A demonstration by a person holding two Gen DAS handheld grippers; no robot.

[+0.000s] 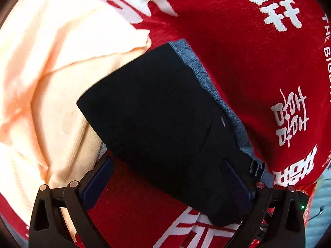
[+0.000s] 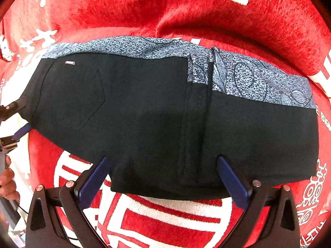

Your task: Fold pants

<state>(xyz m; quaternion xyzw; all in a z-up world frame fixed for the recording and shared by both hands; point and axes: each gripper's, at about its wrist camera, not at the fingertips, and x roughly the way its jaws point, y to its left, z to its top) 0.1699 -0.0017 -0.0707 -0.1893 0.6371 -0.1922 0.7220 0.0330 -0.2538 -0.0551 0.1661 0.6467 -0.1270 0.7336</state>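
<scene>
The black pants [image 2: 157, 115] lie folded into a compact bundle in the middle of my right wrist view, spread across a red cloth [image 2: 165, 10] printed with large white characters. A blue-grey patterned lining [image 2: 248, 78] shows along their upper edge, and a back pocket with a small metal tag sits toward the upper left of the frame. My right tongs [image 2: 163, 177] stand wide open at the bottom of the frame, their two blue pads either side of the bundle's near edge, holding nothing. At the far left edge part of a hand [image 2: 7, 184] is visible.

In my left wrist view the same pants [image 1: 163, 119] run diagonally through the centre, the fuzzy grey inner side peeking out along their right edge. My left tongs [image 1: 165, 184] are also spread open at the bottom of the frame; the right pad lies over the corner of the bundle, the left pad over red cloth [image 1: 248, 51]. A pale peach garment [image 1: 51, 66] lies crumpled in the upper left, touching the pants
</scene>
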